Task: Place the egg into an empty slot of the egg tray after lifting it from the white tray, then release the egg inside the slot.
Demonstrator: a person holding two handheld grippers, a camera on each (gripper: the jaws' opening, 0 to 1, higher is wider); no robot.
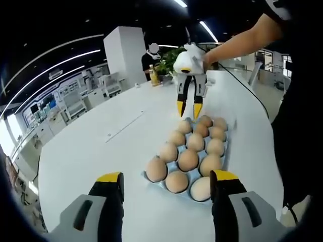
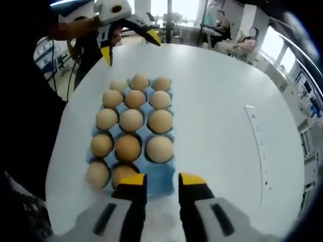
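A blue egg tray (image 2: 160, 172) lies on the white table and holds several brown eggs (image 2: 131, 120). Its nearest right corner slot is bare. My right gripper (image 2: 162, 179) hovers just over that bare slot, open, with nothing between its jaws. In the left gripper view the same tray (image 1: 223, 157) sits ahead, and the right gripper (image 1: 189, 109) hangs over its far end, a person's hand holding it. My left gripper (image 1: 167, 176) is open wide at the tray's near end and holds nothing. It also appears as the left gripper (image 2: 130, 45) beyond the tray's far end.
The round white table (image 1: 91, 151) curves away to an edge on the left. A thin white strip (image 2: 257, 136) lies on it, right of the tray. A bottle and a plant (image 1: 154, 75) stand at the far edge. A person's arm (image 1: 237, 40) reaches in from the right.
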